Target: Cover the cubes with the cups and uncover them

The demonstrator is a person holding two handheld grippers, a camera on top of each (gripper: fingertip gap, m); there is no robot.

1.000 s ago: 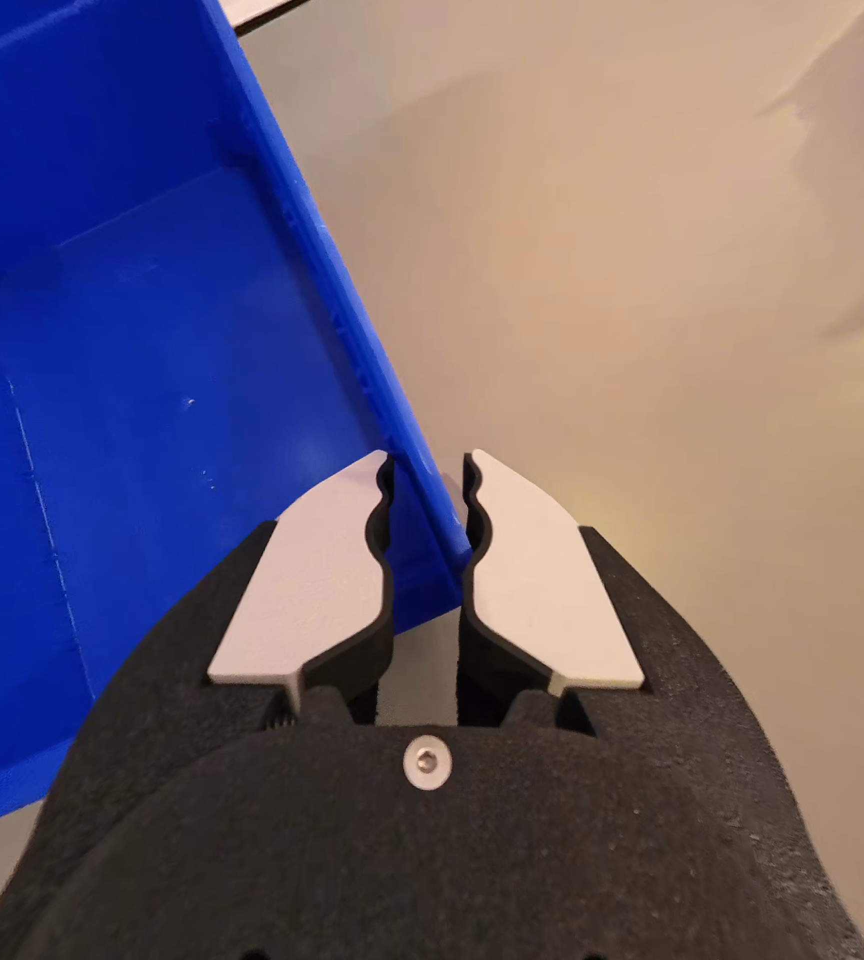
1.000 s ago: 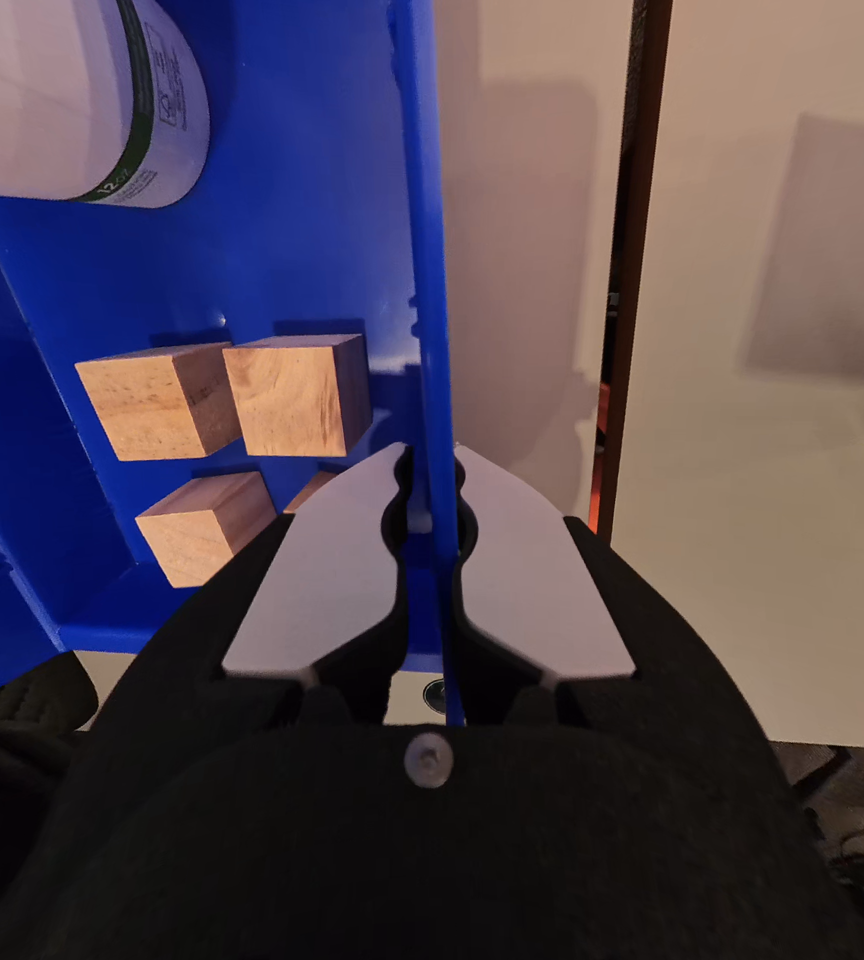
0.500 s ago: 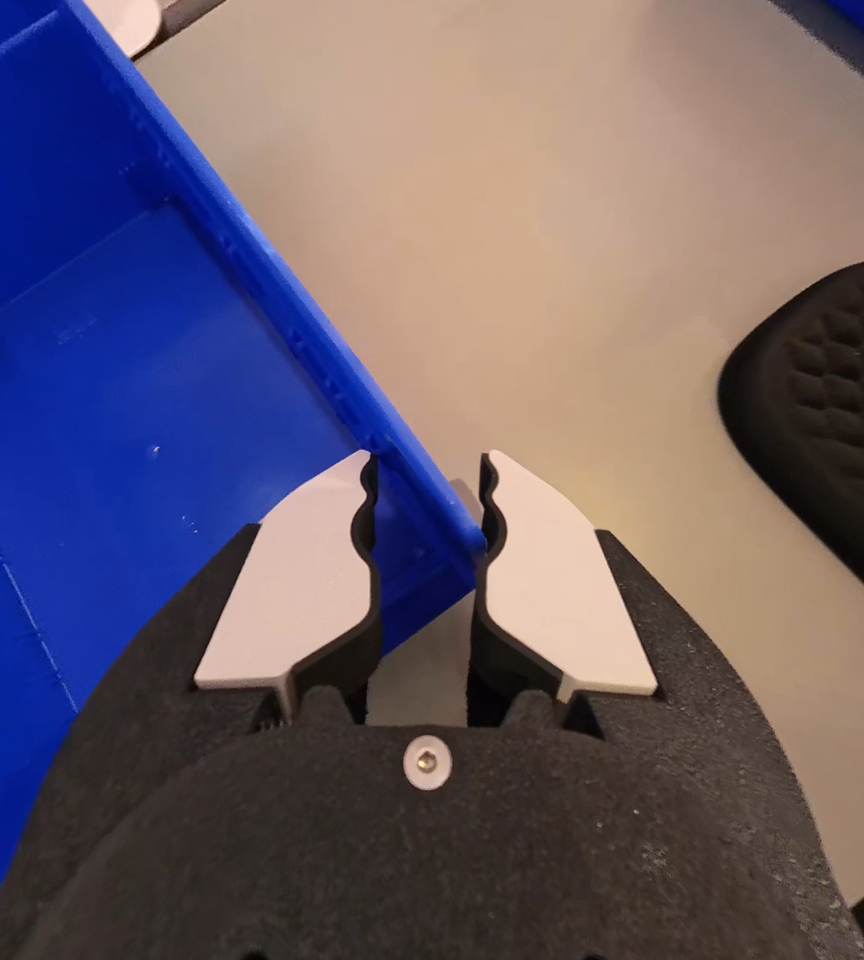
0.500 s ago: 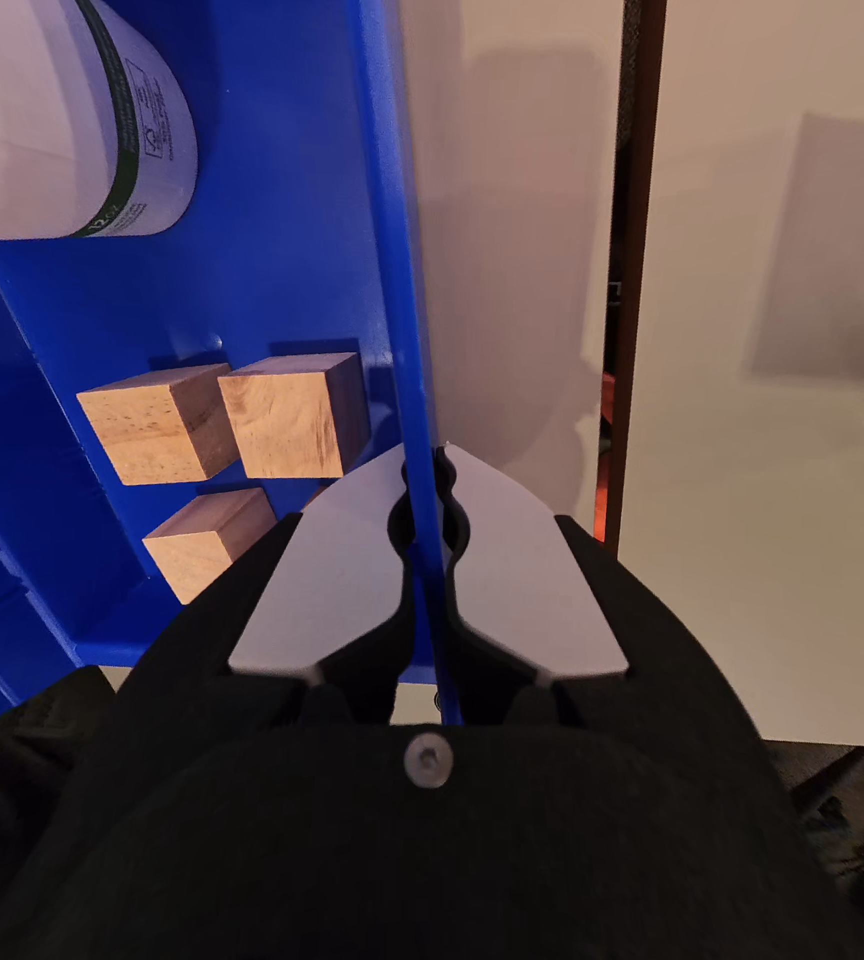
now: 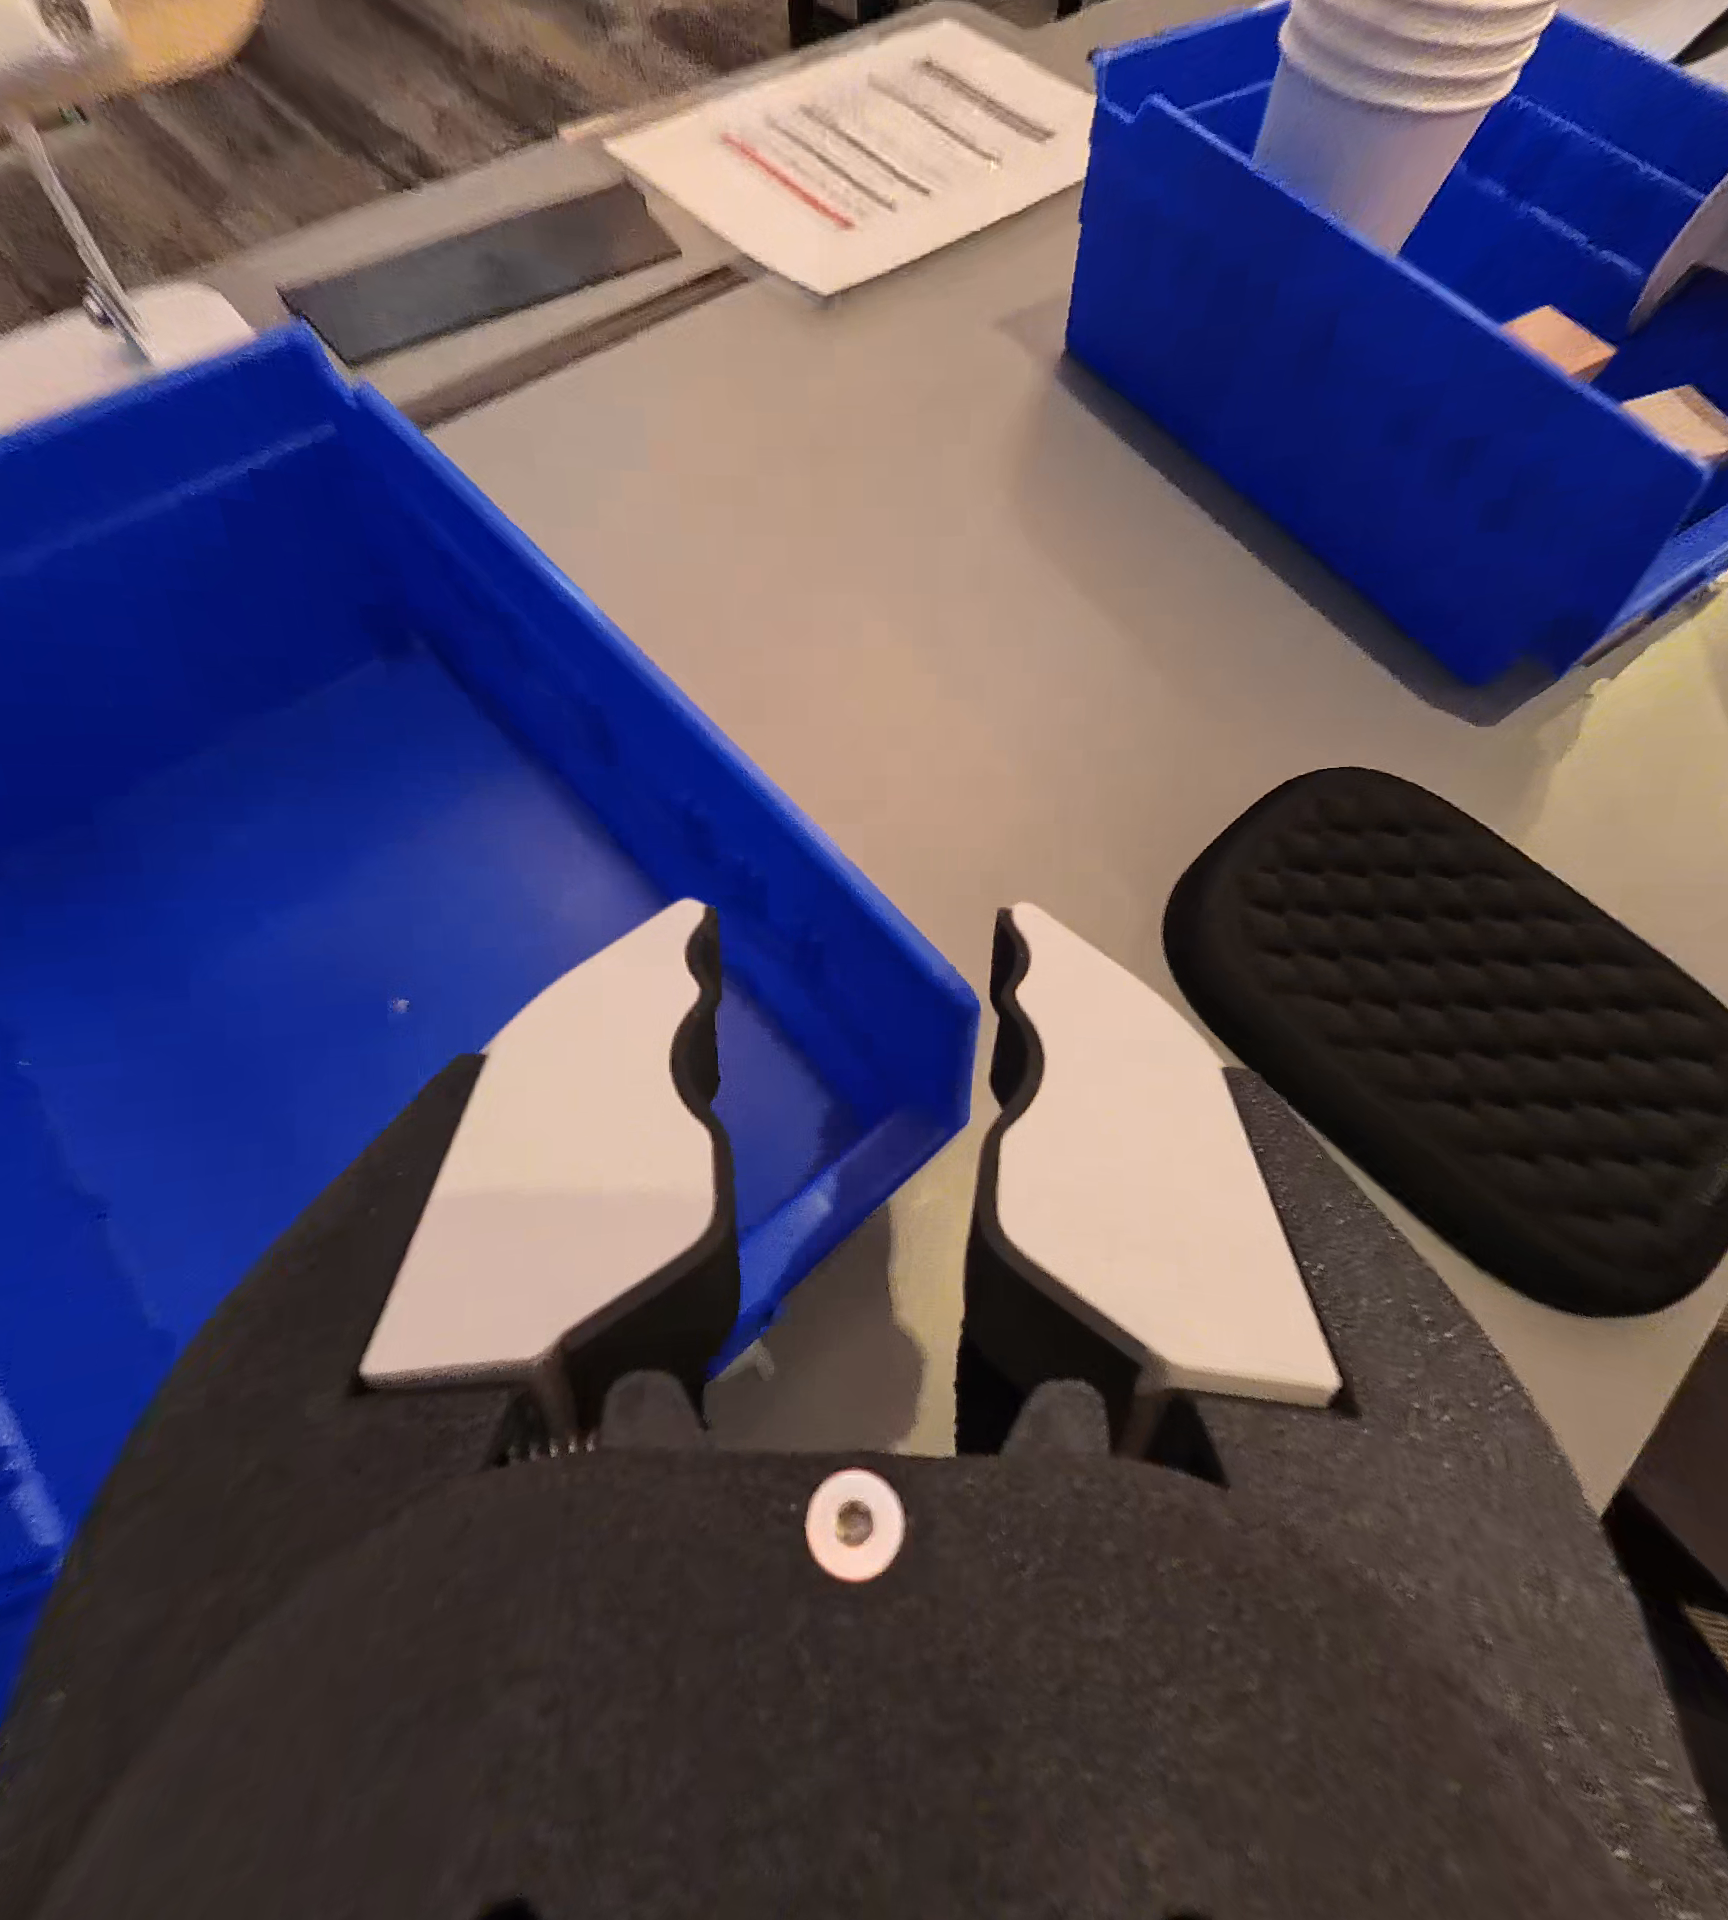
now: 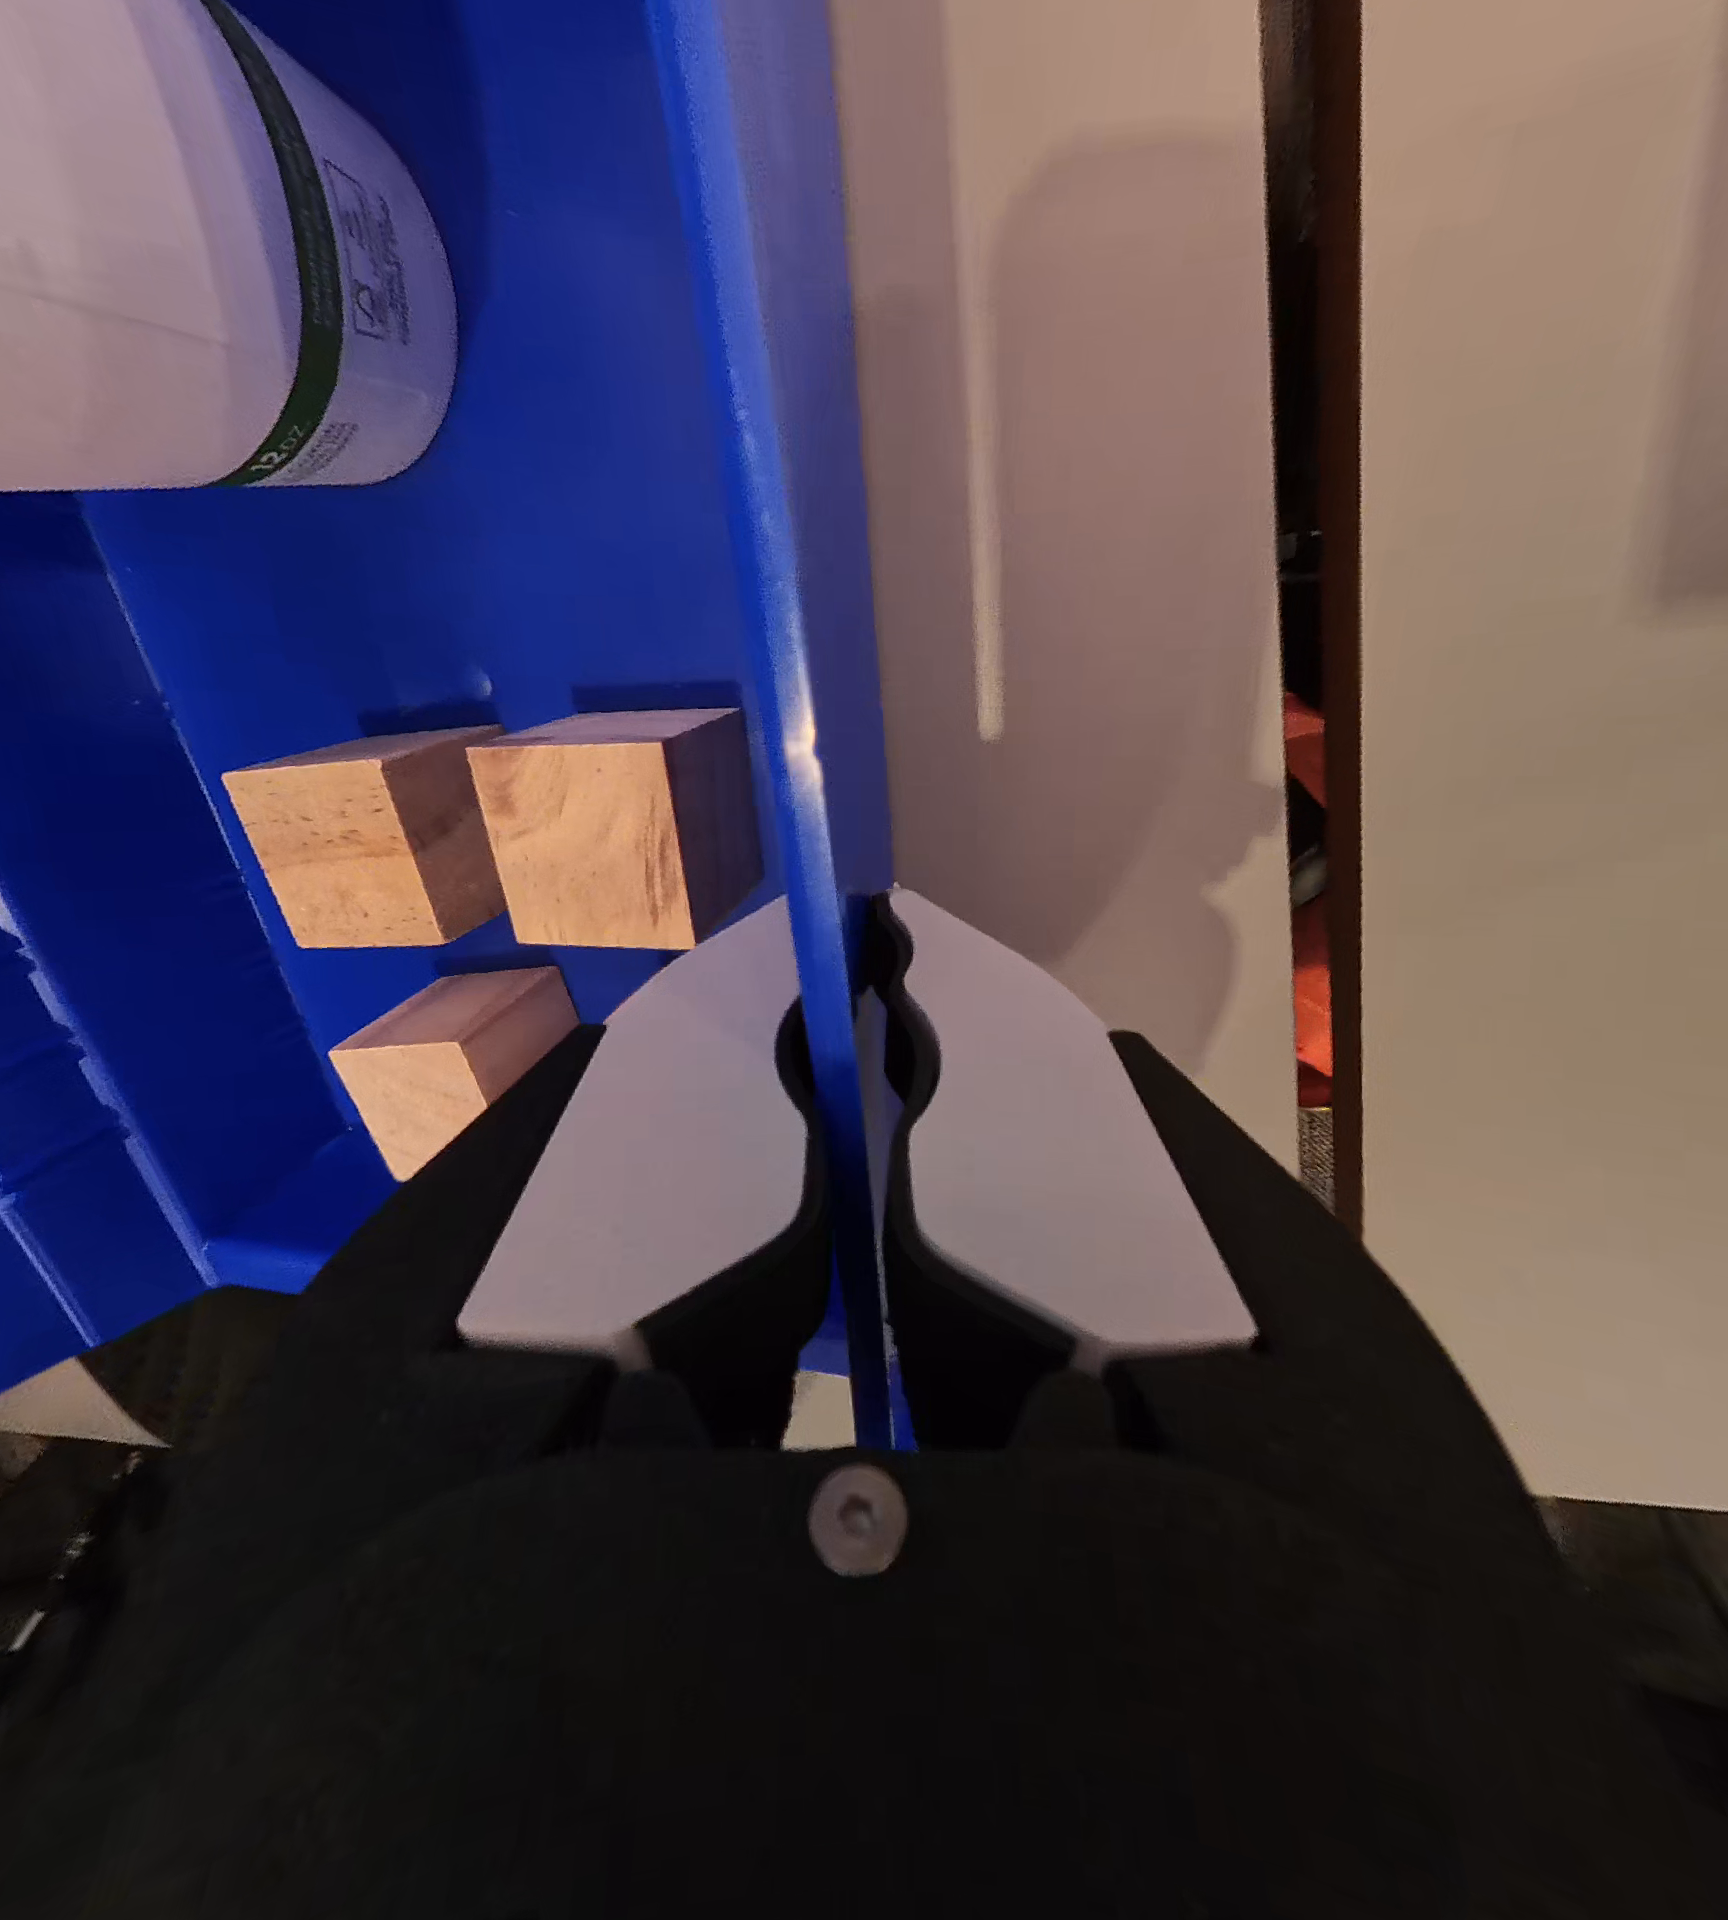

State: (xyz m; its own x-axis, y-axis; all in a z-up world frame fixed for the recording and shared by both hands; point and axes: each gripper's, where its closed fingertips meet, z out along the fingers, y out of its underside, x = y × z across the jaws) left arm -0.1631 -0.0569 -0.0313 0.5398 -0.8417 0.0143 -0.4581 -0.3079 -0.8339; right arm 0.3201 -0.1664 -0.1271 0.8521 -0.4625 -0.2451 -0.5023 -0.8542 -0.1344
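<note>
My left gripper point(image 5: 849, 935) is open and empty, its fingers astride the near right wall of an empty blue bin point(image 5: 216, 831). My right gripper point(image 6: 839, 904) is shut on the side wall of a second blue bin point(image 6: 777, 520). That bin holds three visible wooden cubes point(image 6: 361, 842) point(image 6: 611, 831) point(image 6: 444, 1070) and a stack of white cups point(image 6: 112, 239) with a green band. In the left wrist view this bin point(image 5: 1359, 416) sits at the far right with the cups point(image 5: 1379, 104) and two cubes point(image 5: 1566, 348).
A black padded wrist rest point(image 5: 1462, 1039) lies on the grey table right of the left gripper. A printed sheet point(image 5: 860, 145) and a dark strip point(image 5: 486, 281) lie at the far edge. A dark gap point(image 6: 1317, 623) separates two table tops.
My left gripper has opened wider around the empty bin's wall and tilted up, bringing the second bin into view. My right gripper has closed tight on its bin's wall.
</note>
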